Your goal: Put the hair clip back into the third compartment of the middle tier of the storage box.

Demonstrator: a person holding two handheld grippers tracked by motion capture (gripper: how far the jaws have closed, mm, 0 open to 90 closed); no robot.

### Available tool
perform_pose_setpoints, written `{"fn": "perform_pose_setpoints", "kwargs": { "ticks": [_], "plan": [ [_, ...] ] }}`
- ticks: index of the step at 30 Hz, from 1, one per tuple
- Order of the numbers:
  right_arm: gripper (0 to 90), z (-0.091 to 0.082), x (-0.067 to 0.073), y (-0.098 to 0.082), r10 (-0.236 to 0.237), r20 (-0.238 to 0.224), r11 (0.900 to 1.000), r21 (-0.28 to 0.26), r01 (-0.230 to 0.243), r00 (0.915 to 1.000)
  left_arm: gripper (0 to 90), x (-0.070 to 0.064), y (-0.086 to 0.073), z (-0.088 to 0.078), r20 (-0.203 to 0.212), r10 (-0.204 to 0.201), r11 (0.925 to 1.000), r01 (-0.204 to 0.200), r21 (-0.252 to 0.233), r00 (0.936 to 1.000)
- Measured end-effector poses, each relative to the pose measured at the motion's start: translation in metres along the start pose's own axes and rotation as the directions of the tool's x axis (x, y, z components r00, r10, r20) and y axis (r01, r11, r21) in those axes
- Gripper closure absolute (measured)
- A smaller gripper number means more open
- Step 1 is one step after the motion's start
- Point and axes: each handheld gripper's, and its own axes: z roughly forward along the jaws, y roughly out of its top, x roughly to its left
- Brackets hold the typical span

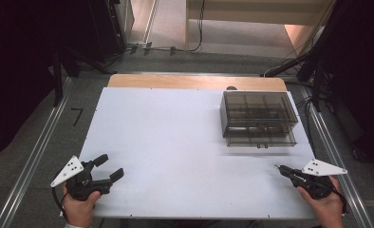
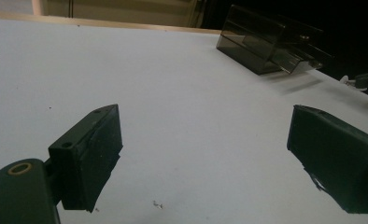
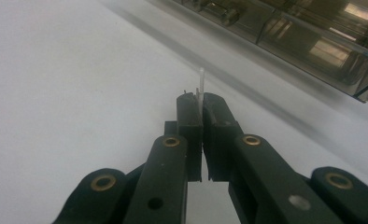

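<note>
A smoky see-through drawer box [image 1: 258, 118] stands at the back right of the white board [image 1: 175, 142]; it also shows in the left gripper view [image 2: 266, 44] and close ahead in the right gripper view [image 3: 303, 37]. My right gripper [image 1: 280, 168] rests near the board's front right corner, shut on a thin pale stick [image 3: 201, 81] that pokes up from between its closed jaws [image 3: 199, 100]. At the front left my left gripper [image 1: 110, 166] is held wide open, and nothing lies between its fingers [image 2: 205, 140]. The right gripper's tip [image 2: 366, 80] appears far off in the left gripper view.
The white board lies on a wooden table whose far edge [image 1: 194, 81] shows behind it. Black stands [image 1: 313, 71] and cables [image 1: 175, 47] sit on the floor beyond. Metal rails [image 1: 33, 161] run along both sides of the table.
</note>
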Motion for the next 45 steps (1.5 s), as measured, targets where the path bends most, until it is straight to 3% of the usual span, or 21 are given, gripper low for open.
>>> {"fn": "perform_pose_setpoints", "kwargs": {
  "ticks": [12, 25, 33, 45],
  "plan": [
    [84.7, -0.008, -0.009, 0.012, 0.011, 0.026, 1.000, -0.025, -0.010, 0.9996, 10.6, 0.000, 0.000, 0.001, 0.002, 0.000, 1.0000, 0.000, -0.002, 1.0000],
    [84.7, -0.009, -0.033, 0.041, 0.019, 0.072, 0.999, -0.030, -0.017, 0.9972, 10.6, 0.000, 0.000, 0.002, 0.005, -0.001, 1.0000, 0.001, 0.000, 1.0000],
    [84.7, -0.001, -0.051, 0.058, 0.044, 0.087, 0.999, -0.027, -0.041, 0.9952, 10.5, 0.000, 0.000, 0.002, 0.006, -0.001, 1.0000, 0.001, 0.000, 1.0000],
    [84.7, 0.020, -0.069, 0.067, 0.074, 0.089, 0.997, -0.001, -0.074, 0.9933, 10.5, 0.000, 0.000, 0.003, 0.007, 0.001, 1.0000, -0.001, -0.001, 1.0000]
  ]
}}
